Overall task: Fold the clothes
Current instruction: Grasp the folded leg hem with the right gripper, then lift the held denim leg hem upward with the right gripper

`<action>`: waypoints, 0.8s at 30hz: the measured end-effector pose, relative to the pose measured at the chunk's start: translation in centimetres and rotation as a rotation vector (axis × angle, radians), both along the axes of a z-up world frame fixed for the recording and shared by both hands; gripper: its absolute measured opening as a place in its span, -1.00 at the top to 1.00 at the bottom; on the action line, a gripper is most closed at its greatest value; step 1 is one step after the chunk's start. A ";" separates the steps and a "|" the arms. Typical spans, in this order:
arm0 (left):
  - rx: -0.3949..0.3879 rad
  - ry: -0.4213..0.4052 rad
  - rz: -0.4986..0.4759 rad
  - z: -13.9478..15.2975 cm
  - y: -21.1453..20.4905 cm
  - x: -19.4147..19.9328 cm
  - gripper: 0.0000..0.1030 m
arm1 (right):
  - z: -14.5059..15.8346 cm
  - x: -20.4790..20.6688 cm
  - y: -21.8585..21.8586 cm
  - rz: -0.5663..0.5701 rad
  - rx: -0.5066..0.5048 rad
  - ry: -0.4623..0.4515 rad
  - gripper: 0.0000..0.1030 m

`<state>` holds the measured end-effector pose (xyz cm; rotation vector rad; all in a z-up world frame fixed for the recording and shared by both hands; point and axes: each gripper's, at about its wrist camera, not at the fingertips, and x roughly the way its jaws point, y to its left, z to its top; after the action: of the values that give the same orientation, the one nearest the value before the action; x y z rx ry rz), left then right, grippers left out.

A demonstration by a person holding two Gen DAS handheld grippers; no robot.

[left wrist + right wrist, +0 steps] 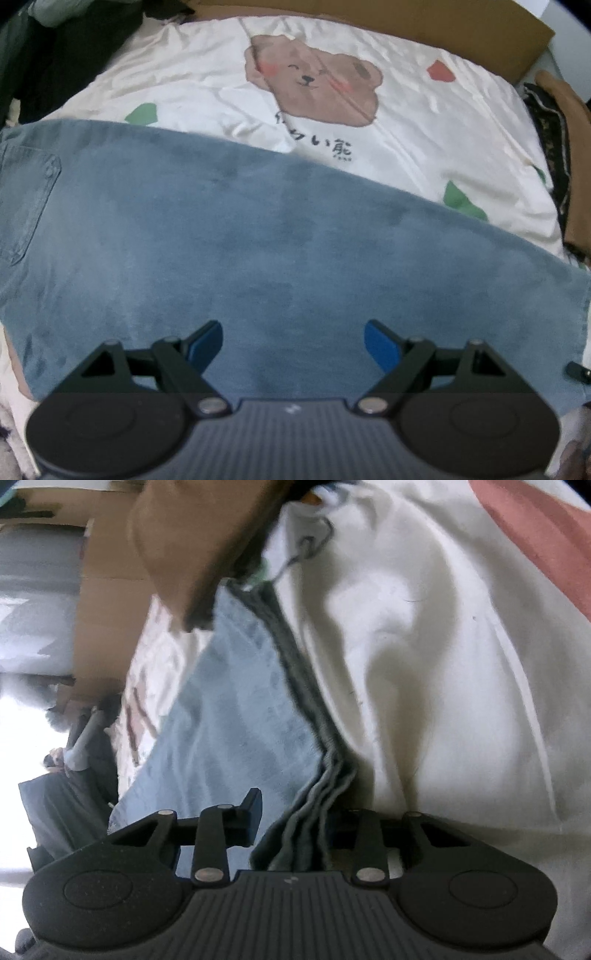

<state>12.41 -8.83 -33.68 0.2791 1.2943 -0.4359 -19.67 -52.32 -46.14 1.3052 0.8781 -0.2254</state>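
Steeply downward, left gripper [293,341] over jeans [258,236]

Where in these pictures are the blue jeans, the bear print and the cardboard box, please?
blue jeans [280,236]: left wrist view, middle of the flat denim.
bear print [317,88]: left wrist view, the bear's face on the white sheet.
cardboard box [424,18]: left wrist view, its brown side.

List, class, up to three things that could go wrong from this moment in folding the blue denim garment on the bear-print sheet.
1. The right tool grips the stacked layers at the denim garment's edge; the right-hand pad is hidden, so a layer may slip out.
2. The left tool hangs open above the denim garment, pinning nothing, so a pull might drag the whole piece.
3. Dragging could rumple the bear-print sheet underneath.
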 end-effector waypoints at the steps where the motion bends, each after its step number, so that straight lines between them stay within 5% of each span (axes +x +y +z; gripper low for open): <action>1: 0.003 0.000 0.002 0.0 0.1 0.1 -0.67 | -0.1 0.2 -0.2 -0.007 0.016 0.004 0.30; 5: -0.006 -0.001 0.008 0.2 0.6 0.2 -0.67 | 1.0 0.8 0.2 0.064 -0.054 0.052 0.69; 16: -0.024 0.020 0.049 -0.1 1.7 0.5 -0.67 | 9.2 1.3 1.6 0.166 -0.214 -0.010 0.73; 24: -0.020 0.045 0.072 -1.1 2.1 0.7 -0.67 | 5.6 2.4 -0.1 0.158 -0.088 0.029 0.59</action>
<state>13.15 -6.70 -34.82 0.2061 1.3393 -0.3963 -17.25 -52.41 -40.51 1.1473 0.9810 -0.1570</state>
